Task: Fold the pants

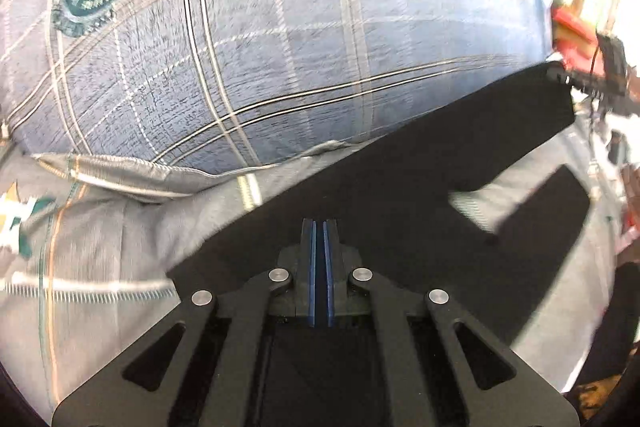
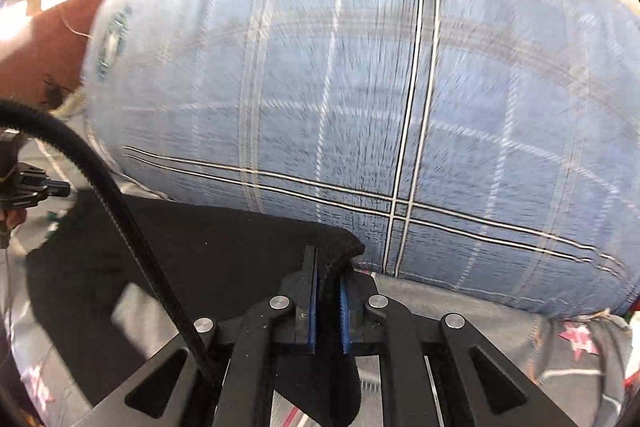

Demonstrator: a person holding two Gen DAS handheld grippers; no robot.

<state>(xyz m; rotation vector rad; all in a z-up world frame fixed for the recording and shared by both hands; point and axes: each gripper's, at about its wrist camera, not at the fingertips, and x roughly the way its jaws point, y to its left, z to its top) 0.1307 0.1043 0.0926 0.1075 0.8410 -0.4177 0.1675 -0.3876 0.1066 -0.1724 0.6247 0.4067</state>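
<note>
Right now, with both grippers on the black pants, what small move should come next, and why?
Probably carry the held edge forward over the rest: the left gripper and the right gripper each pinch the black pants, which hang stretched between them above the plaid bedding.

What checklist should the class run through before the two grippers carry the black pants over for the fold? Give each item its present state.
1. Right gripper shut on the pants: ok.
2. Left gripper shut on the pants: ok; the jaws are together and the cloth edge runs into them.
3. Cloth taut between the grippers: ok.
4. Cable off the pants: not ok.
5. Plaid pillow clear of the path: cannot tell.
</note>
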